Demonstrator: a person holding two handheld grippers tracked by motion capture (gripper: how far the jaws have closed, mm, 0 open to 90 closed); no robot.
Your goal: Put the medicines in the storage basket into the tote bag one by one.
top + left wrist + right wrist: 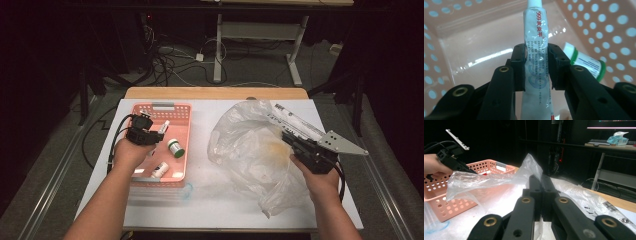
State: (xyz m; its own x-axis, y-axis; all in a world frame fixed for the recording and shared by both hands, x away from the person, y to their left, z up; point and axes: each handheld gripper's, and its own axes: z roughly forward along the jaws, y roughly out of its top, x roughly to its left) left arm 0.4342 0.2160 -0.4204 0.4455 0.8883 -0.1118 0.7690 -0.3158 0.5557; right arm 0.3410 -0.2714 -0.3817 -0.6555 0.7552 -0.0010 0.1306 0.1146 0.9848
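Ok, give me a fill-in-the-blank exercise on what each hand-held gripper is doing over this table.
1. The left hand-held gripper is shut on a white ____ with red print.
2. That gripper is above the pink ____, where a white bottle with a green cap lies.
3. The right hand-held gripper pinches a clear plastic ____.
4. The basket stands to the ____ of the bag in the high view.

Missing words: tube; basket; bag; left

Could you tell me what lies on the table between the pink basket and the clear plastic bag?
Nothing: in the high view, the stretch of white table between the pink basket and the plastic bag is bare.
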